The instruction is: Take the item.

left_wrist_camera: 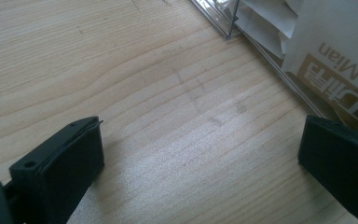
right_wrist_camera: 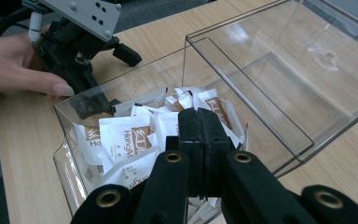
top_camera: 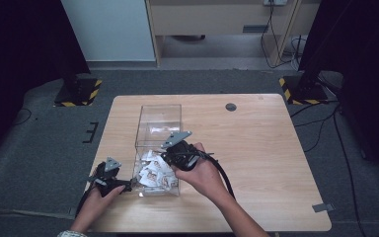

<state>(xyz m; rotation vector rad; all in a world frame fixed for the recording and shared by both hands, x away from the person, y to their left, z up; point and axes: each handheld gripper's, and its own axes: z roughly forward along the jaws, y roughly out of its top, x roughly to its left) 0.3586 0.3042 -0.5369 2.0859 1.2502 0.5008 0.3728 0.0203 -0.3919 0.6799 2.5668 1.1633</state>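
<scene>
Sachets lie heaped in the near end of the clear box, which stands left of centre on the wooden table with its long side running from near to far. From the high view I see my right gripper reaching over the box's right wall, its tips down among the top packets of the pile. In the right gripper view its jaws are pressed together with no gap between the pads; I can't make out a packet caught between them, and the white sachets with brown print sit just below and on both sides of the tips. The far part of the box is bare plastic.

My left gripper sits low at the near left corner of the box, outside it, tips pointing toward the wall. In the left gripper view its jaws are spread wide over bare table, with nothing between them; the box wall runs just beyond the tips, and a sachet shows through the plastic beside the right jaw. The right gripper view shows that left gripper with one tip against the outside of the box wall.
</scene>
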